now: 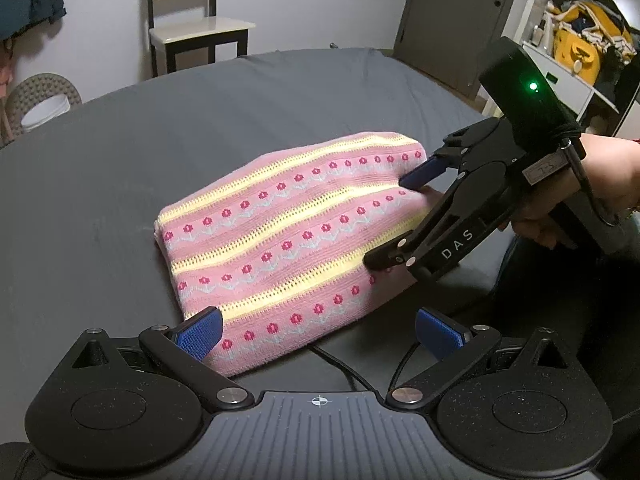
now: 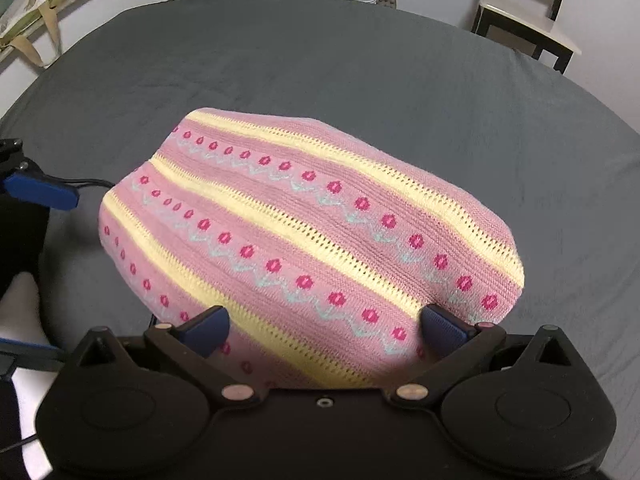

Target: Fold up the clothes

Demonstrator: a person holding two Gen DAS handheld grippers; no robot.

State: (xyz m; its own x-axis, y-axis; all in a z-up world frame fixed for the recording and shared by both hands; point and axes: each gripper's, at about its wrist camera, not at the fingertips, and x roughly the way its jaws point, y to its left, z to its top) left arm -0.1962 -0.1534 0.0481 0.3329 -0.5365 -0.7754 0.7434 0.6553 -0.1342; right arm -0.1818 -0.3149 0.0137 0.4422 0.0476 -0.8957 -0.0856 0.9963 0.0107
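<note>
Sweater (image 1: 288, 236): a folded pink knit was seen, with yellow stripes and rows of small red flowers on pale blue zigzags.
Place: it was laid flat near the middle of the dark grey sheet (image 1: 200, 120).
Left gripper (image 1: 320, 334): its blue pads were spread wide at the near edge of the sweater, and nothing was held.
Right gripper (image 2: 324, 330): its fingers were held wide apart at the sweater's right edge, with nothing pinched.
Hand (image 1: 592, 196): the right gripper's handle was held by it.
Far away: a chair (image 1: 188, 24) was seen by the wall.
</note>
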